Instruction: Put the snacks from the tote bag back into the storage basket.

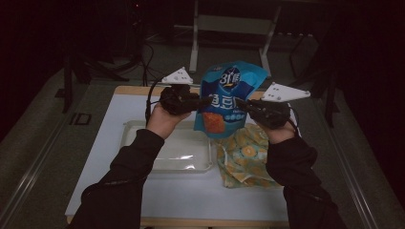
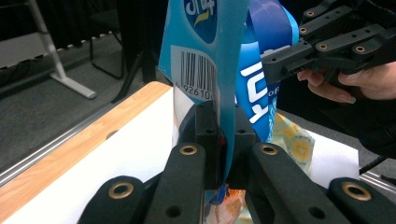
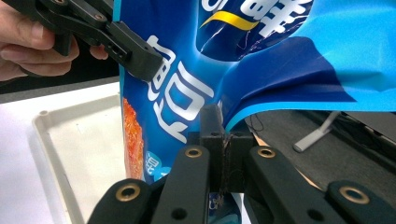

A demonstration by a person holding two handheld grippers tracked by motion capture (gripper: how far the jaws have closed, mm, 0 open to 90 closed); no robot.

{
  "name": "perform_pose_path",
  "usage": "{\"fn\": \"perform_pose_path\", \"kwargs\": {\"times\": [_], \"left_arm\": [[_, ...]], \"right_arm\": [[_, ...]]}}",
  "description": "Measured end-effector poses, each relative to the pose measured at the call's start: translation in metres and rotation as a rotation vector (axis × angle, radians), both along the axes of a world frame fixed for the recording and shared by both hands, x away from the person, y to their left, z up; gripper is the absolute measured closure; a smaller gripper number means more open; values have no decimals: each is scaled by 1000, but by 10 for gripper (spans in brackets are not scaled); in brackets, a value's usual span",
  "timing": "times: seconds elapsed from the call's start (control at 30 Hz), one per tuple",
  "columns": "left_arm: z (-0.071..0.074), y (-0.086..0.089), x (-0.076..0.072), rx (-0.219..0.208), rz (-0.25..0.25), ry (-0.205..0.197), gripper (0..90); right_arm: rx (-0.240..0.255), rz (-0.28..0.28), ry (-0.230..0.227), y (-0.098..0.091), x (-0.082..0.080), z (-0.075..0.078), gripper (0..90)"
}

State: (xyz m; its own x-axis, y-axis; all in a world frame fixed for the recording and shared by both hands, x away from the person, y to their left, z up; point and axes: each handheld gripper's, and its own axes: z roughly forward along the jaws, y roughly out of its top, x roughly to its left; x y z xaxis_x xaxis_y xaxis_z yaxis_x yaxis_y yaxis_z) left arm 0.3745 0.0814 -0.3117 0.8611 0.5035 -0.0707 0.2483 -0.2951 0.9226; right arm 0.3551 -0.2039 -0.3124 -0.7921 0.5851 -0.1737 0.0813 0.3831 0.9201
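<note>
Bag (image 1: 228, 98) held in the air between both claws, upright, above the worktop (image 1: 110, 119). Left claw (image 1: 203, 101) is clamped flat on the bag's left edge; in the left gripper view its jaws are pressed together with the blue film of the bag (image 2: 205, 56) pinched between them, barcode just above the pinch. Right claw (image 1: 241, 103) is clamped on the bag's right edge; in the right gripper view the jaws meet on the edge of the film of the bag (image 3: 261, 60), which creases and folds over just above them. Both claws point inward toward each other, level, with the bag spanning the gap.

Tray (image 1: 136, 131), clear, lies on the worktop below the left claw and beneath the bag's lower left corner. Cloth (image 1: 246, 157), patterned orange and teal, lies crumpled below the right claw, just beside the tray. Bag's lower end shows an orange panel, hanging below the level of both claws.
</note>
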Motion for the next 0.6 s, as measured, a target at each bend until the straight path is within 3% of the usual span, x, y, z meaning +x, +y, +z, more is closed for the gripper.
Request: {"fn": "perform_pose_path", "kwargs": {"times": [0.6], "left_arm": [[-4, 62, -19, -3, 65, 7, 877]], "right_arm": [[-17, 84, -7, 63, 1, -3, 893]]}}
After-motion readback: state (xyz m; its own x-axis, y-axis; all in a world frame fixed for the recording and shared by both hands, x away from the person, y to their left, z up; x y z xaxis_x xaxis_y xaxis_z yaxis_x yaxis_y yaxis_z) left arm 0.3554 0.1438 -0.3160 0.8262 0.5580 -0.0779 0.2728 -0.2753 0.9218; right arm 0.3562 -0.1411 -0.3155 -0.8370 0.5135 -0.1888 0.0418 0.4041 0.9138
